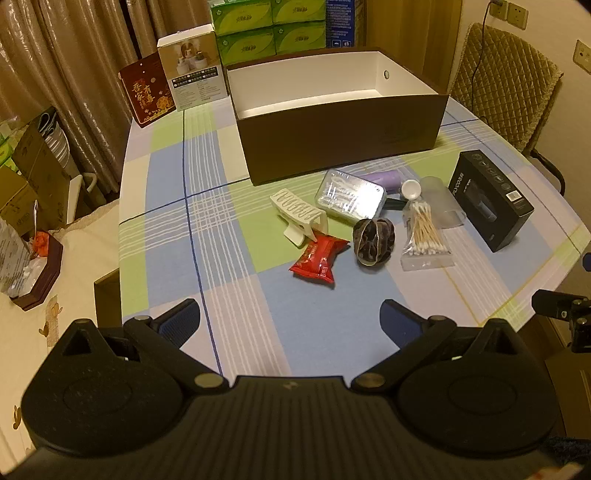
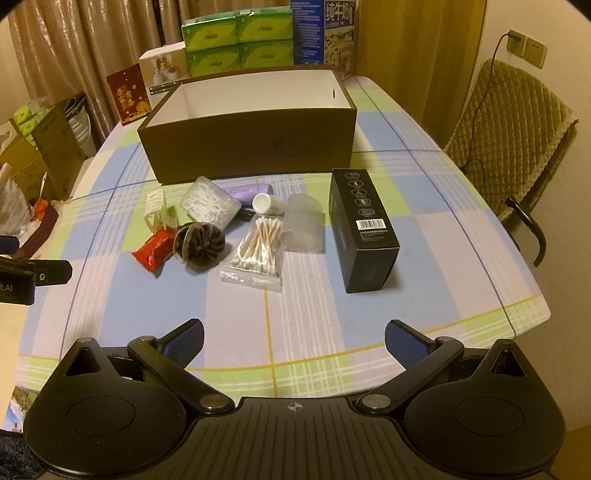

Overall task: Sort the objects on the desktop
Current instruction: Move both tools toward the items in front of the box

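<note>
An open brown box (image 1: pixel 343 147) (image 2: pixel 251 147) with a white inside stands at the back of the checked tablecloth. In front of it lie a red packet (image 1: pixel 318 258) (image 2: pixel 154 252), a white hair claw (image 1: pixel 297 214) (image 2: pixel 157 212), a dark scrunchie (image 1: pixel 373 239) (image 2: pixel 199 242), a bag of cotton swabs (image 1: pixel 424 236) (image 2: pixel 256 251), a clear floss-pick case (image 1: pixel 351 195) (image 2: pixel 208 205), a purple tube (image 1: pixel 384 179) (image 2: pixel 249 192), a frosted cup (image 1: pixel 441 203) (image 2: pixel 303 223) and a black carton (image 1: pixel 489 199) (image 2: pixel 364 229). My left gripper (image 1: pixel 290 317) and right gripper (image 2: pixel 293 338) hover open near the table's front edge, nothing between their fingers.
A red gift box (image 1: pixel 151 92), a white product box (image 1: pixel 192 70) and green tissue packs (image 1: pixel 269 29) stand behind the brown box. A quilted chair (image 2: pixel 509 140) stands at the right. Cardboard boxes (image 1: pixel 33 177) sit on the floor at the left. Curtains hang behind.
</note>
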A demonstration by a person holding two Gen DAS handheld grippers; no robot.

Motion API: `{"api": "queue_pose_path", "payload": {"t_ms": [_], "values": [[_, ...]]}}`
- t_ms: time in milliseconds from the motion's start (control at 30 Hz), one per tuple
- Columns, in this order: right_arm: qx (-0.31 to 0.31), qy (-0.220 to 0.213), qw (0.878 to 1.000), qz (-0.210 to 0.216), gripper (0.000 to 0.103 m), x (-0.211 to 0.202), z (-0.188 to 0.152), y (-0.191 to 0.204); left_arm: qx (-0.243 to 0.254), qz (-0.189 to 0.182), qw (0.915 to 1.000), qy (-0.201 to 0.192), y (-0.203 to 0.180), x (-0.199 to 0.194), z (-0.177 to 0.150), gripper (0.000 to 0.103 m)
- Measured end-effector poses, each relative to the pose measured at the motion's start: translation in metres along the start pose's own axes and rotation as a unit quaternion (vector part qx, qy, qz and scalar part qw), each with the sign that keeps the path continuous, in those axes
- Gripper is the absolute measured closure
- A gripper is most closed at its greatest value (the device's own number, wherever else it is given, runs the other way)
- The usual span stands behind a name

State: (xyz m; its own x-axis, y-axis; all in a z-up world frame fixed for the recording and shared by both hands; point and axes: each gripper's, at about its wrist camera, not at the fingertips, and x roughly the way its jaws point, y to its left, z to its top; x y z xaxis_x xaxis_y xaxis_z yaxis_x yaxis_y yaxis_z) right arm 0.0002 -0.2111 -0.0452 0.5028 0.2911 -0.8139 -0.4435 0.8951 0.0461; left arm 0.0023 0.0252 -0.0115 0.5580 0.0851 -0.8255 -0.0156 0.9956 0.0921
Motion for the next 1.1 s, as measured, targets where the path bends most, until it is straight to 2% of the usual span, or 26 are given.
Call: {"api": "queue_pose_path", "payload": {"t_ms": [1100], "values": [[-0.008,-0.001,1.000,0.013,0.002,0.010,0.013,-0.002,0.004,0.002,1.0000,0.006,0.000,0.016,0.018,0.001]]}}
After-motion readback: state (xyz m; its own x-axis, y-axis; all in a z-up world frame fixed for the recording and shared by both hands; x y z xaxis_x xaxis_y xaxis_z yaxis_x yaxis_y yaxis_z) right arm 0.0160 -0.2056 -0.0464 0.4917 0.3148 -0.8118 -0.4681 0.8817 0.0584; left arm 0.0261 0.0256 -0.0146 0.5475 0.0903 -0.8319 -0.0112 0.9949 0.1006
